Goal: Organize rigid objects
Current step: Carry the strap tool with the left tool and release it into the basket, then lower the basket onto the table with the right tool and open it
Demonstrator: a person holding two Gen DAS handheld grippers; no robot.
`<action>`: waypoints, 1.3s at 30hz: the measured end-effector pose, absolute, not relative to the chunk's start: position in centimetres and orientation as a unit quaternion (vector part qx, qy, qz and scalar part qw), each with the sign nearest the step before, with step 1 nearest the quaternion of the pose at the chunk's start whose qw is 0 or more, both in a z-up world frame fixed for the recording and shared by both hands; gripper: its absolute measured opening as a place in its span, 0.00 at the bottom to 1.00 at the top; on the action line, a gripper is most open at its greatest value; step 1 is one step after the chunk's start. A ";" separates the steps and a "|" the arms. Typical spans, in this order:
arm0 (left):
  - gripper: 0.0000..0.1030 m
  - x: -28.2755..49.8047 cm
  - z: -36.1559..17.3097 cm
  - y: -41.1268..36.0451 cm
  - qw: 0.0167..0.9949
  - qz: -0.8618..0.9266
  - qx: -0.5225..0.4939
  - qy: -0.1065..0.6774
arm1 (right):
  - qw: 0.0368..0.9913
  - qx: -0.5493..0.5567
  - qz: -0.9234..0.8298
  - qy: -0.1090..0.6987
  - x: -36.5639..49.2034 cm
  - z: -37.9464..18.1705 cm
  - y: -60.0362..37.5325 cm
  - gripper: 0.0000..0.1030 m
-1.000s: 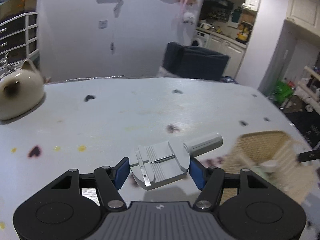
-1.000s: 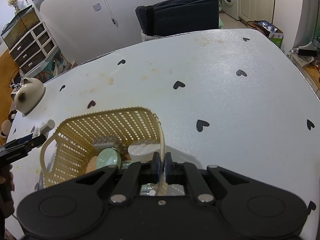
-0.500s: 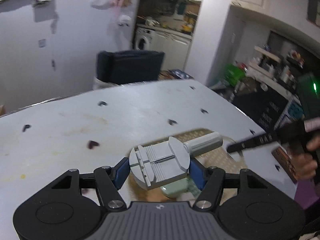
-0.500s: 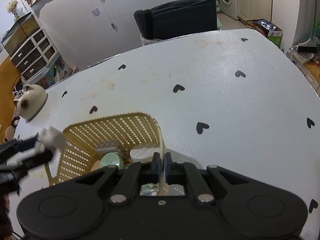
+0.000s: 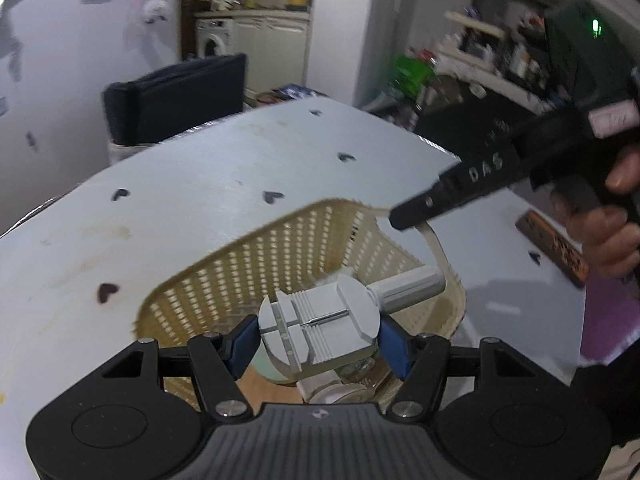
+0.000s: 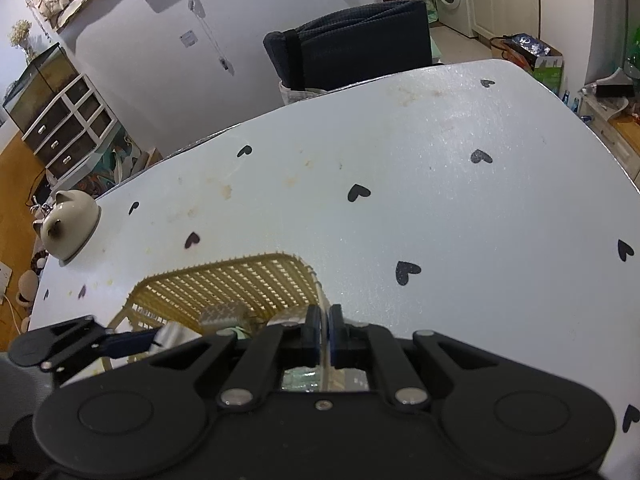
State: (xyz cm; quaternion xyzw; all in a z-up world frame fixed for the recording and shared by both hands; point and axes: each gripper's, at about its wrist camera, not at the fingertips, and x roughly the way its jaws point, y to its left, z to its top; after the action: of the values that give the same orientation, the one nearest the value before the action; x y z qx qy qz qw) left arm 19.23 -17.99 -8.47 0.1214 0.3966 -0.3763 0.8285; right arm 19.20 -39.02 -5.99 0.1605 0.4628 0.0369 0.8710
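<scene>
So, left gripper (image 5: 318,338) clamped on the grey tool (image 5: 320,330) over the basket (image 5: 256,264), right gripper (image 6: 324,330) pinched tight on its handle (image 6: 323,308).

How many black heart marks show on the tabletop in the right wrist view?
10. Far right corner; right of middle; centre; by the basket; right edge; left side. The gripper may hide more.
</scene>
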 end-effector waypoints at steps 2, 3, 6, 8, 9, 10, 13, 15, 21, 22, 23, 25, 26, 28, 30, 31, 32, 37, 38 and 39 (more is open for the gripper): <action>0.62 19.7 -9.1 -18.7 0.818 -0.385 0.141 0.404 | 0.871 0.160 0.037 0.463 19.2 -6.0 -39.0 0.04; 0.62 19.9 -9.3 -19.0 0.814 -0.388 0.150 0.405 | 0.871 0.161 0.037 0.463 19.2 -6.0 -39.1 0.04; 0.62 20.4 -10.0 -19.7 0.801 -0.397 0.178 0.411 | 0.871 0.164 0.038 0.462 19.1 -6.0 -39.1 0.04; 0.62 20.8 -10.3 -20.2 0.792 -0.404 0.197 0.412 | 0.871 0.166 0.038 0.461 19.1 -6.0 -39.2 0.04; 0.62 20.9 -10.4 -20.3 0.790 -0.409 0.201 0.411 | 0.871 0.166 0.038 0.461 19.1 -6.0 -39.2 0.04; 0.62 21.1 -10.5 -20.5 0.786 -0.415 0.205 0.410 | 0.871 0.166 0.038 0.461 19.1 -6.1 -39.2 0.04; 0.62 21.3 -10.3 -20.8 0.781 -0.426 0.215 0.402 | 0.871 0.167 0.039 0.461 19.1 -6.1 -39.2 0.04; 0.62 21.3 -10.3 -21.2 0.779 -0.433 0.221 0.397 | 0.871 0.168 0.039 0.461 19.1 -6.1 -39.2 0.04; 0.81 21.3 -10.3 -21.0 0.781 -0.424 0.202 0.411 | 0.871 0.167 0.040 0.461 19.1 -6.1 -39.3 0.04; 0.85 21.4 -10.2 -20.7 0.782 -0.422 0.194 0.416 | 0.871 0.167 0.040 0.461 19.1 -6.1 -39.3 0.04; 0.86 21.4 -10.1 -20.3 0.782 -0.422 0.183 0.421 | 0.871 0.167 0.040 0.461 19.1 -6.1 -39.3 0.04; 0.88 21.4 -9.9 -19.7 0.785 -0.419 0.168 0.425 | 0.871 0.167 0.040 0.461 19.1 -6.1 -39.3 0.04; 0.89 21.4 -9.8 -19.6 0.786 -0.417 0.164 0.426 | 0.871 0.166 0.040 0.461 19.1 -6.1 -39.3 0.04; 0.92 21.2 -9.7 -19.2 0.788 -0.411 0.158 0.429 | 0.871 0.166 0.041 0.461 19.1 -6.1 -39.3 0.04; 0.93 21.1 -9.6 -19.0 0.791 -0.409 0.151 0.430 | 0.871 0.166 0.041 0.461 19.1 -6.1 -39.2 0.04; 0.94 21.1 -9.5 -18.9 0.792 -0.408 0.147 0.430 | 0.871 0.166 0.041 0.461 19.1 -6.1 -39.2 0.04; 0.94 21.0 -9.4 -18.8 0.794 -0.406 0.142 0.430 | 0.871 0.165 0.041 0.461 19.1 -6.1 -39.2 0.04; 1.00 20.8 -8.8 -18.1 0.807 -0.389 0.112 0.430 | 0.871 0.164 0.041 0.461 19.1 -6.1 -39.2 0.04; 1.00 20.8 -8.7 -17.9 0.810 -0.384 0.102 0.430 | 0.871 0.164 0.041 0.461 19.0 -6.1 -39.2 0.04; 1.00 20.8 -8.6 -17.7 0.813 -0.379 0.094 0.431 | 0.871 0.164 0.041 0.461 19.0 -6.1 -39.2 0.04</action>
State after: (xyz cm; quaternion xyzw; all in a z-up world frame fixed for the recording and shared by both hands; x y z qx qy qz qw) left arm 20.75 -17.71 -8.60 0.0937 0.4312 -0.3792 0.8133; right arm 19.05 -39.18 -6.10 0.1637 0.4613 0.0410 0.8711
